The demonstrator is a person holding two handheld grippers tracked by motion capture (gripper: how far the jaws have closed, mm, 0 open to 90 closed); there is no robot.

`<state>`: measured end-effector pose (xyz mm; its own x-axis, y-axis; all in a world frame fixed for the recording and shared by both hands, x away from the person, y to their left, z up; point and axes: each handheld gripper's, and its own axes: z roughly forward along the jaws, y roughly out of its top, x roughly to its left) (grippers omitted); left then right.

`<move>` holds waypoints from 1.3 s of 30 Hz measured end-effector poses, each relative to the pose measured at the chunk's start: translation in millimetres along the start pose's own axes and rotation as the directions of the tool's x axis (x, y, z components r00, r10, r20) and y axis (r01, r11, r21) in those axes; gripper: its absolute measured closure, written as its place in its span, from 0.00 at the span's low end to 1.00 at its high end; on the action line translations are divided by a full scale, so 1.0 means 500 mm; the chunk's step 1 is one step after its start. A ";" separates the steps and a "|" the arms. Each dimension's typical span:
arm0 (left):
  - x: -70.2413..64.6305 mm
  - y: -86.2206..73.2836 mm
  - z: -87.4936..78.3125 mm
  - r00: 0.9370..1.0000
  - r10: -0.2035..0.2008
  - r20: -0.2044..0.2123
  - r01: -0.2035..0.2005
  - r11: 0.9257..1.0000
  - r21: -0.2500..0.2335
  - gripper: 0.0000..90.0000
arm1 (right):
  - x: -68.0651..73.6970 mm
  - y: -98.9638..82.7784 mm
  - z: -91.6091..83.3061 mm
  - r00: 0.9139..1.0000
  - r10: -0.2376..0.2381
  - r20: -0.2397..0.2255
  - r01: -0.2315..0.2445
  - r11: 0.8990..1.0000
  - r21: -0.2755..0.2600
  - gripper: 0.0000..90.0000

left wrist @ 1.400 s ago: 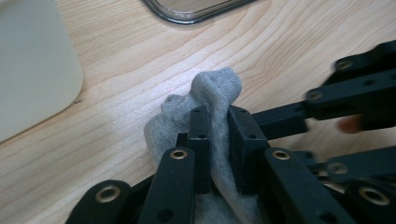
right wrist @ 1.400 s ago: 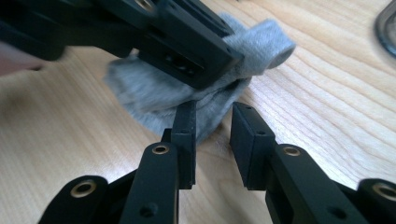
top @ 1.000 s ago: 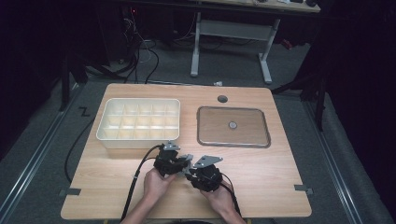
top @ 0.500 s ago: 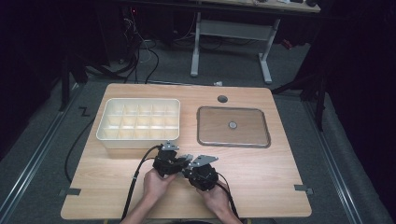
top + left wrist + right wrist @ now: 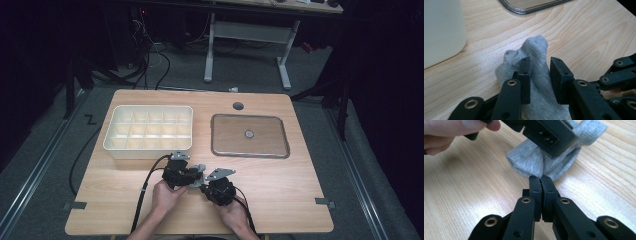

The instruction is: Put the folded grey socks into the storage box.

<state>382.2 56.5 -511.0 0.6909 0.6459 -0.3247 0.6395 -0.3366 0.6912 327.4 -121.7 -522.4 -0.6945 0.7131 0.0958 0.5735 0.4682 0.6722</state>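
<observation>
Lying crumpled on the pale wooden desk (image 5: 280,190), near its front edge and a little left of the middle, a grey sock (image 5: 534,75) is worked between the two grippers. In the right gripper view, the sock's near edge (image 5: 541,165) is pinched by the right gripper (image 5: 541,180), whose jaws have just been closing and now stand pressed together on a fold of the cloth. The left gripper (image 5: 540,72) is seen over the middle of the sock; its jaws have just been opening and stand a little apart, with the cloth bunched in the gap and the pads not seen pressing on it. In the high view, the left gripper (image 5: 187,175) and the right gripper (image 5: 207,184) are held almost touching, each in a hand that comes in from the desk's front edge. Just behind the left gripper a cream compartment box (image 5: 150,132) is set, its front wall close to the gripper. To the right of the box, a clear lid or tray (image 5: 250,136) lies flat, well apart from the sock. Bare desk is left to the right of the right gripper and along the front edge on both sides.
</observation>
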 end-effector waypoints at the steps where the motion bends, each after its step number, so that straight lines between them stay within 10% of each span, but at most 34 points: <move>1: 0.000 0.000 -0.003 1.000 -0.001 0.005 0.001 1.000 -0.003 0.76 | 0.000 -0.001 0.001 1.000 0.006 -0.001 -0.006 1.000 0.002 0.99; 15: -0.013 -0.003 -0.059 0.997 0.007 -0.075 -0.013 0.997 -0.073 0.64 | -0.008 -0.003 0.001 1.000 0.006 -0.006 -0.006 1.000 0.014 0.99; 23: -0.005 -0.029 -0.039 0.993 -0.055 -0.104 0.050 0.997 -0.052 0.49 | -0.009 -0.001 0.001 1.000 -0.002 -0.007 0.002 1.000 0.015 0.99; 39: 0.001 -0.039 -0.013 0.989 -0.066 -0.132 0.063 0.998 -0.023 0.53 | -0.013 0.020 -0.036 1.000 -0.010 -0.020 0.009 1.000 -0.021 0.89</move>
<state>368.1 67.9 -520.3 0.5967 0.7515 -0.2813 0.6740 -0.2792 0.6839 329.7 -130.9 -503.1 -0.7086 0.6979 0.1039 0.5578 0.4638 0.6884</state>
